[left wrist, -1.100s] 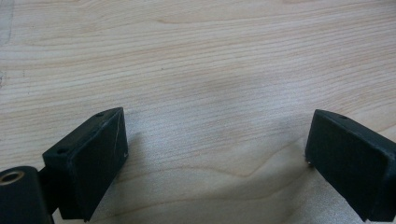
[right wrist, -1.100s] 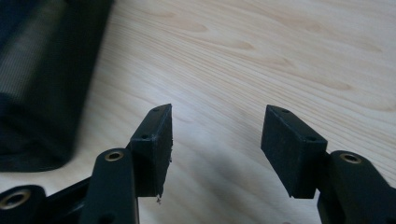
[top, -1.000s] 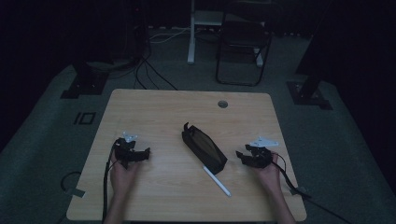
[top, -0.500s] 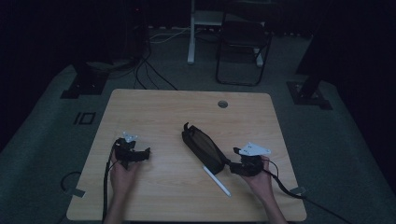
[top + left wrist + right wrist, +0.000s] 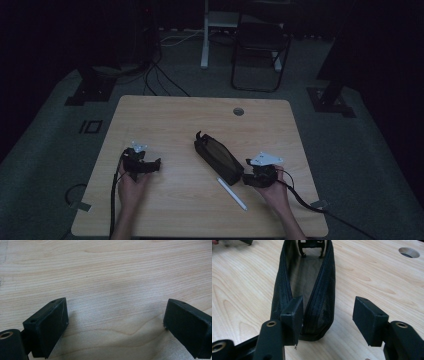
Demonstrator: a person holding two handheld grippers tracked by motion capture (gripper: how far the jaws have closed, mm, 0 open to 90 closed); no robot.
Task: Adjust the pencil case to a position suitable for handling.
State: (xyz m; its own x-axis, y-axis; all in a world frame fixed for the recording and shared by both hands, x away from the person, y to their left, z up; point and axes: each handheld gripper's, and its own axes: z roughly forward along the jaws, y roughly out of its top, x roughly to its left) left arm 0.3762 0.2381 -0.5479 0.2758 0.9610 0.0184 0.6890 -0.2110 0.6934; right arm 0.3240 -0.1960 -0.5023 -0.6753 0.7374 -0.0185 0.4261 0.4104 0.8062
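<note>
Right gripper (image 5: 246, 178) sits at the near right of the wooden table (image 5: 165, 115), jaws spread wide and holding nothing, with the near end of the black mesh pouch (image 5: 308, 287) between them. White pen (image 5: 232, 193) lies just left of it, beside the pouch's near end. Left gripper (image 5: 158, 163) rests well apart at left, jaws wide open over bare wood; the unzipped pouch runs diagonally away mid-table.
</note>
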